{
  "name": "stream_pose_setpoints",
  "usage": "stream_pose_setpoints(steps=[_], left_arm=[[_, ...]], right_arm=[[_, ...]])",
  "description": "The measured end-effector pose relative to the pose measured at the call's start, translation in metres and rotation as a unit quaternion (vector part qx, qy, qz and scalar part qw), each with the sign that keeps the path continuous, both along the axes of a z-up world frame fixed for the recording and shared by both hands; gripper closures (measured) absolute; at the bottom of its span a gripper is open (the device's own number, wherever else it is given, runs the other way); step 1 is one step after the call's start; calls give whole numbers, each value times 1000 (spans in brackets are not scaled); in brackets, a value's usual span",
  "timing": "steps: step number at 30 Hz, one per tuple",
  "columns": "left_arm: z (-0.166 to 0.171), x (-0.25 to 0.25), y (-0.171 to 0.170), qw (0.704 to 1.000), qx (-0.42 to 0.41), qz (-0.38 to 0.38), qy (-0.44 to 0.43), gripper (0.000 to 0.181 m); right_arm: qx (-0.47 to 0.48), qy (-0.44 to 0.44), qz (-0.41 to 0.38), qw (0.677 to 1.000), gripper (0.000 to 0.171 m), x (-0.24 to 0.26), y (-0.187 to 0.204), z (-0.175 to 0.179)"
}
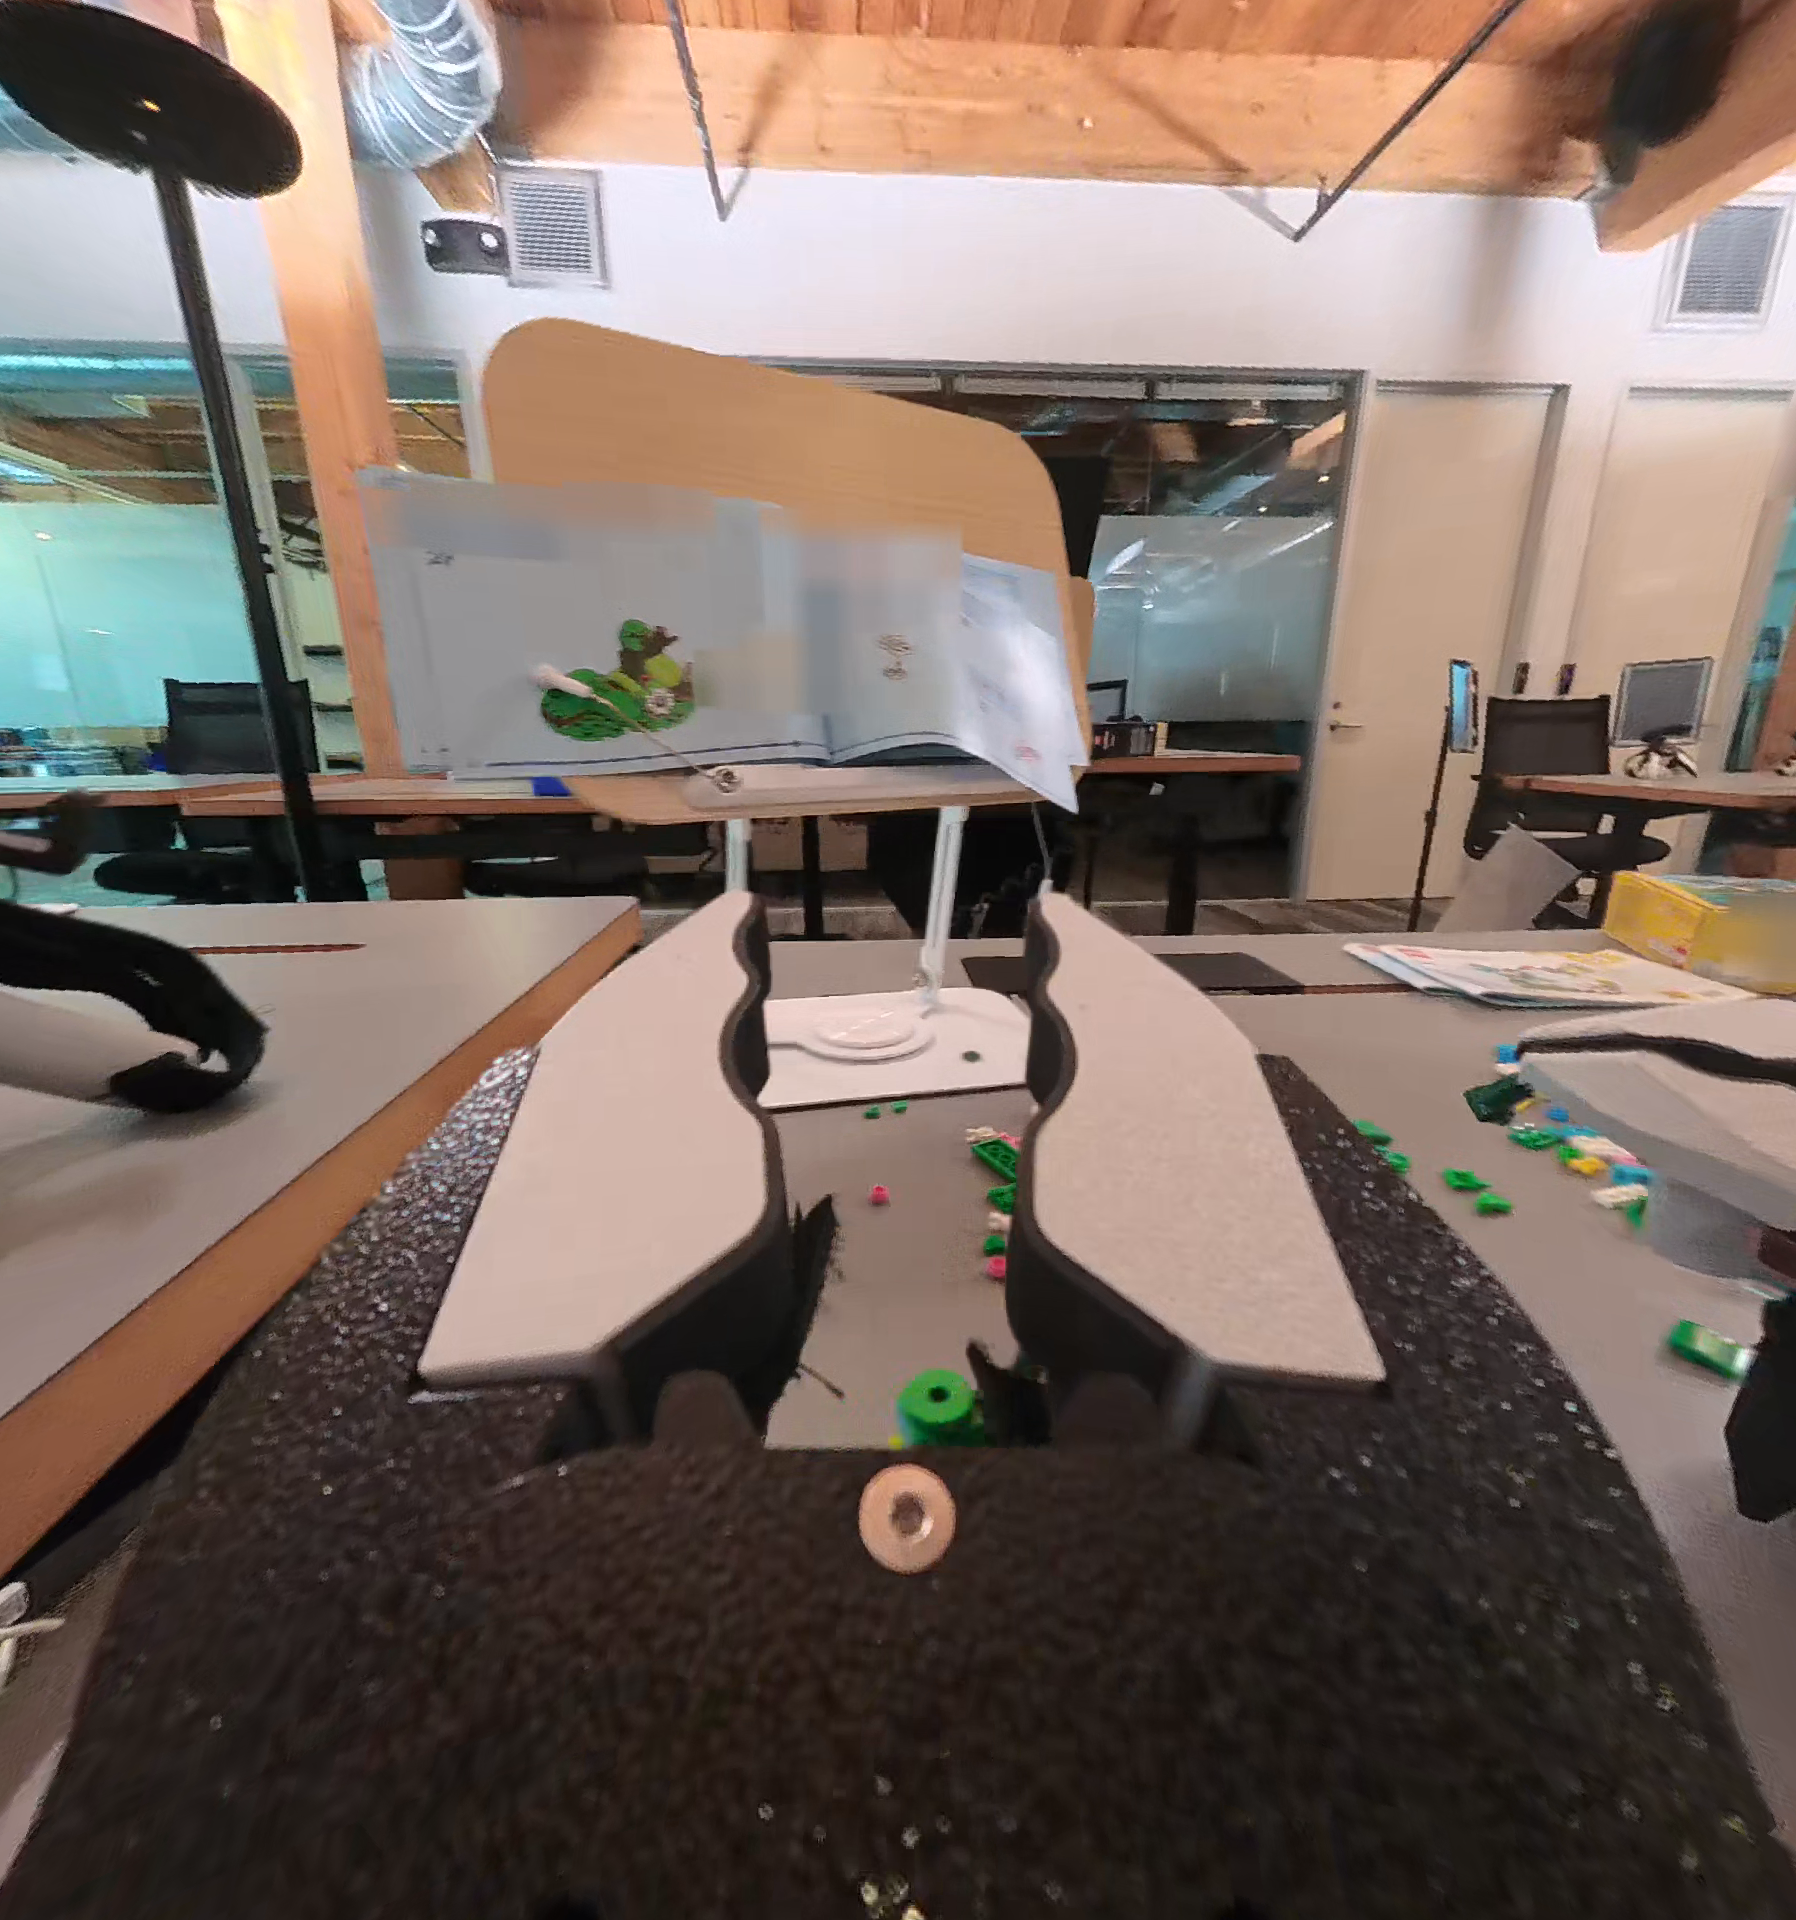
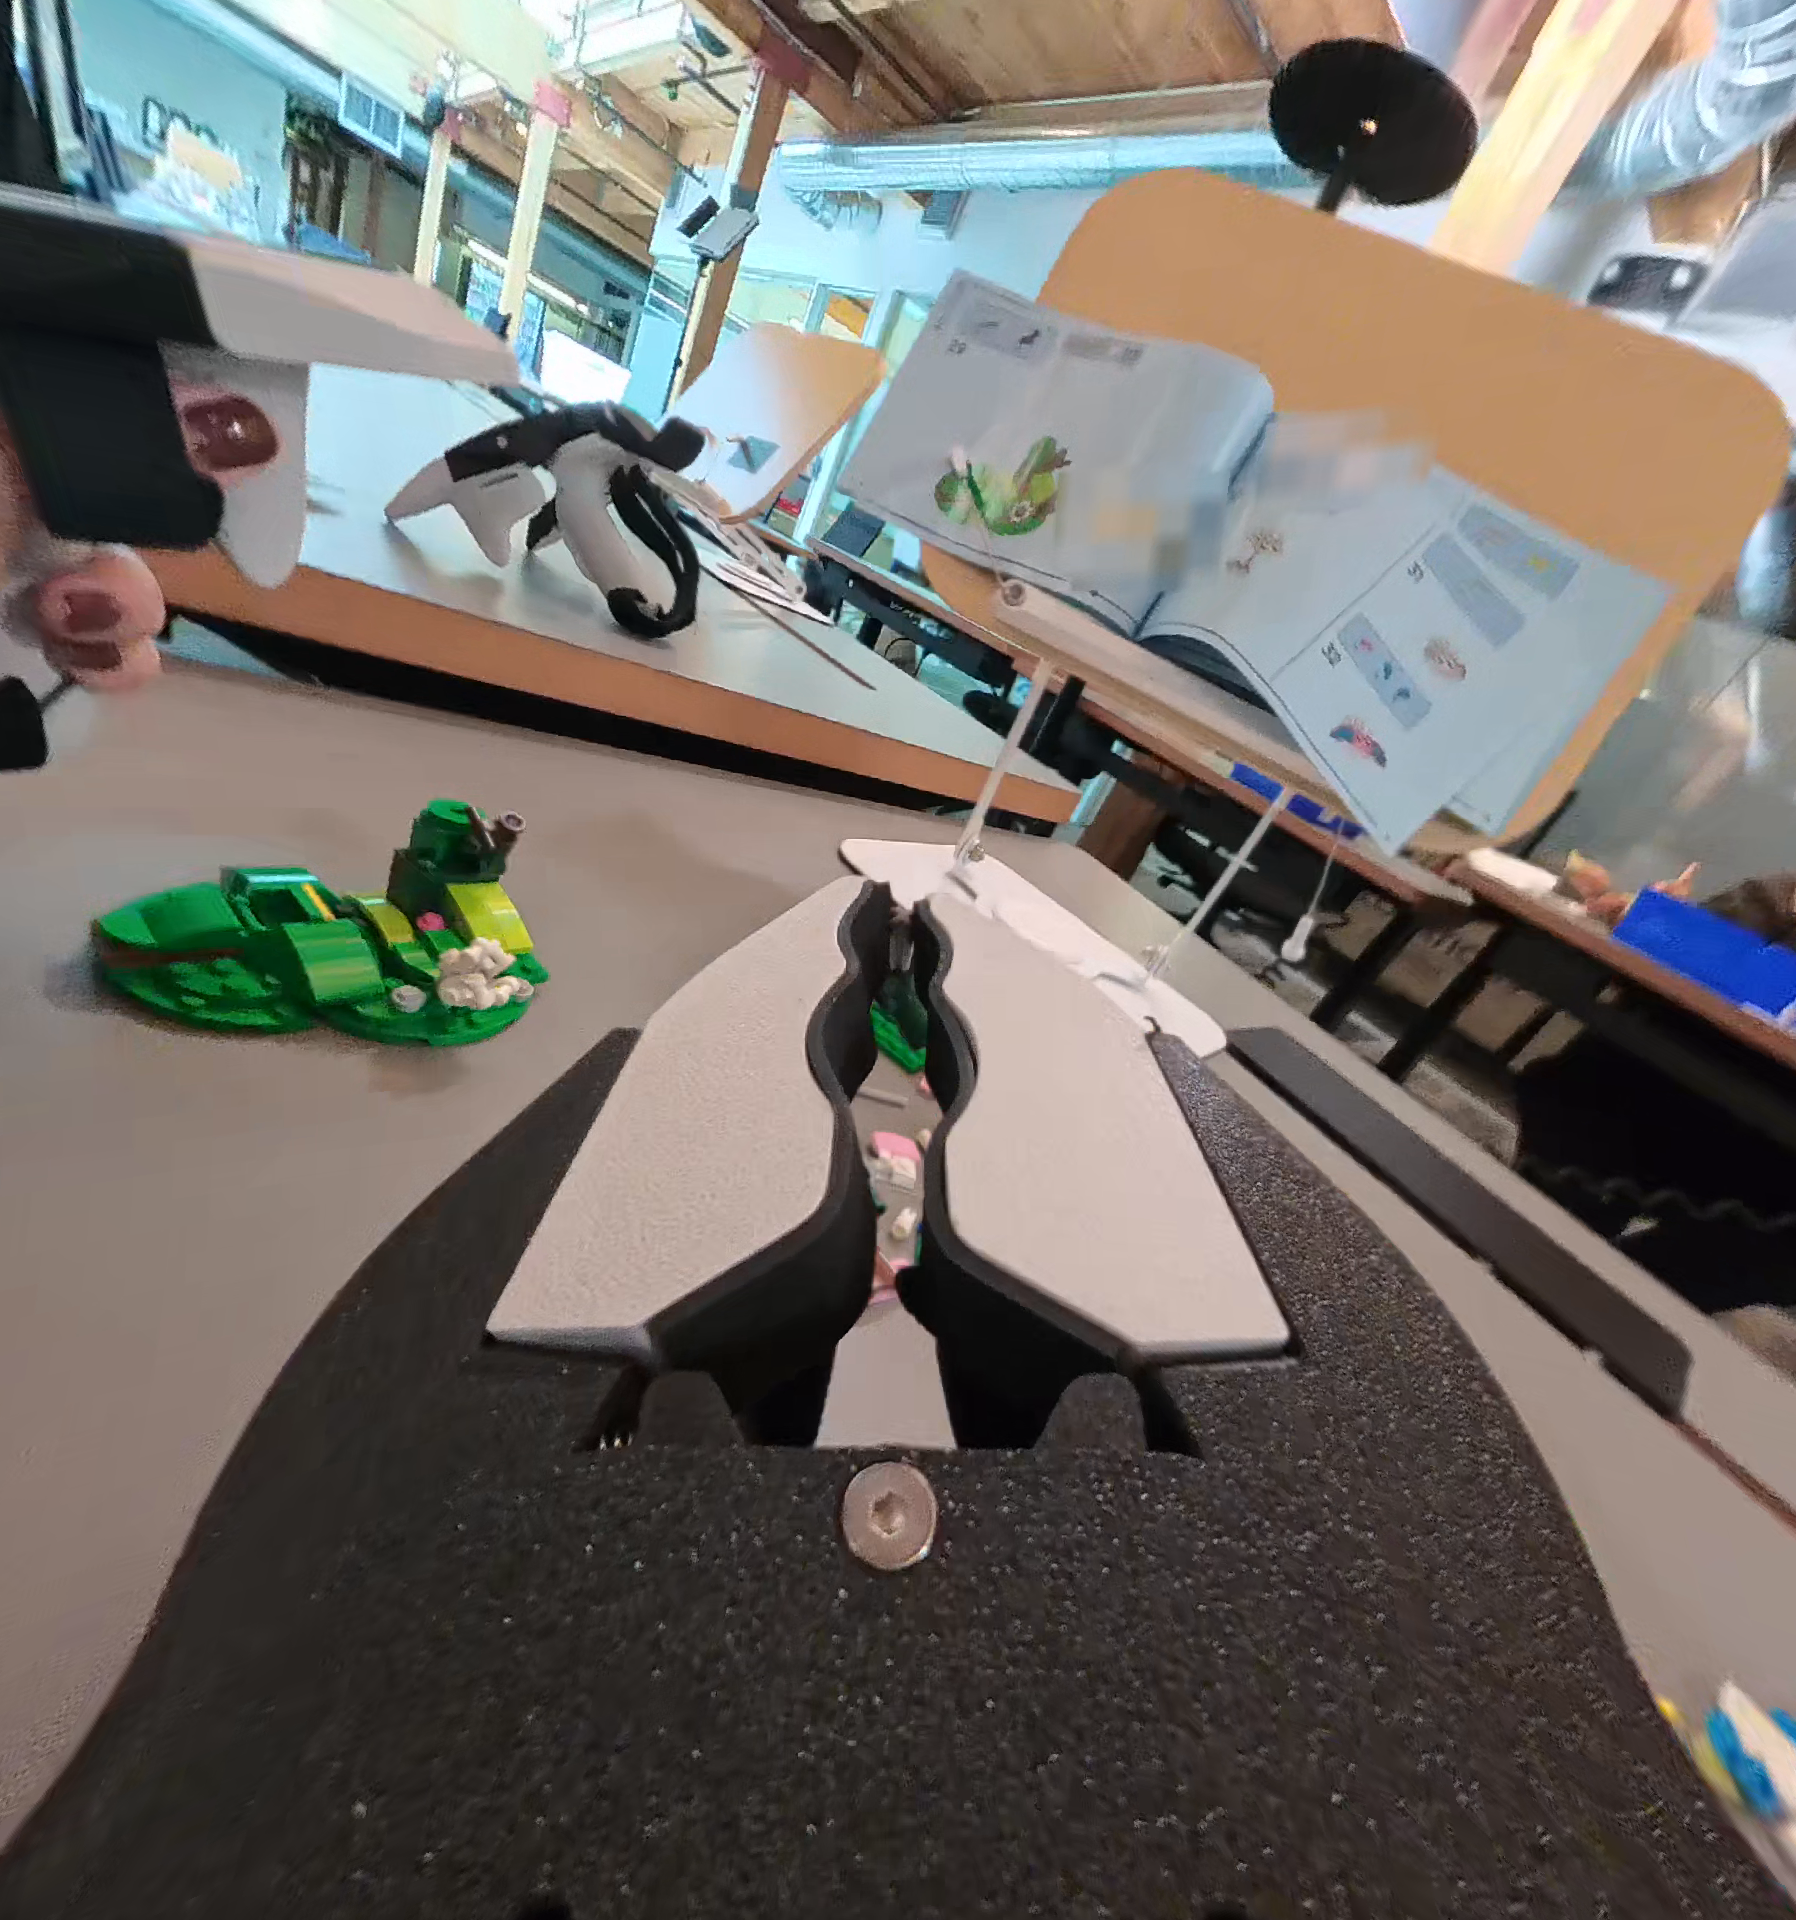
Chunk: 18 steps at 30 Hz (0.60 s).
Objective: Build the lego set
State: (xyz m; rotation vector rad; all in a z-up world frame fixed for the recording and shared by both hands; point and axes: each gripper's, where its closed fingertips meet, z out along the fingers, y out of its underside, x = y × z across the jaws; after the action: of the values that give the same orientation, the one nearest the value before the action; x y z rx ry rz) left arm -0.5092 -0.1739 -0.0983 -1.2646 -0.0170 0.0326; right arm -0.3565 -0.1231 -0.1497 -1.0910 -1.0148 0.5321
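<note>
Left tool (image 1: 896,1023): pale grey fingers, black wavy inner edges, speckled black body.
Right tool (image 2: 902,920): same pale grey and black.
Desk (image 2: 250,1195): plain grey top, tan wood edge.
Lego model (image 2: 317,940): bright and dark green, lime slopes, white blossoms, one pink dot.
Loose bricks (image 1: 1559,1143): green, pink, white, light blue, yellow.
Booklet (image 2: 1081,468): pale blue-grey pages.
Book stand (image 1: 769,436): tan board.

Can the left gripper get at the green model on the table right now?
Probably yes. The left gripper is open and empty, and the green model sits on bare table with nothing around it. The right gripper is busy elsewhere.
</note>
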Motion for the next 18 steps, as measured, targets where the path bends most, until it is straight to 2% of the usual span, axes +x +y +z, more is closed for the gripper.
stream_pose_setpoints(steps=[7, 13, 18], left_arm=[[-5, -22, -8, 998, 36, 50, 17, 142], [-8, -16, -2, 998, 31, 42, 29, 142], [-9, -23, -3, 999, 33, 40, 3, 142]], right_arm=[[27, -28, 67, 997, 167, -26, -13, -10], [23, 0, 120, 993, 168, -20, -29, -3], [10, 4, 133, 991, 167, -20, -30, -4]])
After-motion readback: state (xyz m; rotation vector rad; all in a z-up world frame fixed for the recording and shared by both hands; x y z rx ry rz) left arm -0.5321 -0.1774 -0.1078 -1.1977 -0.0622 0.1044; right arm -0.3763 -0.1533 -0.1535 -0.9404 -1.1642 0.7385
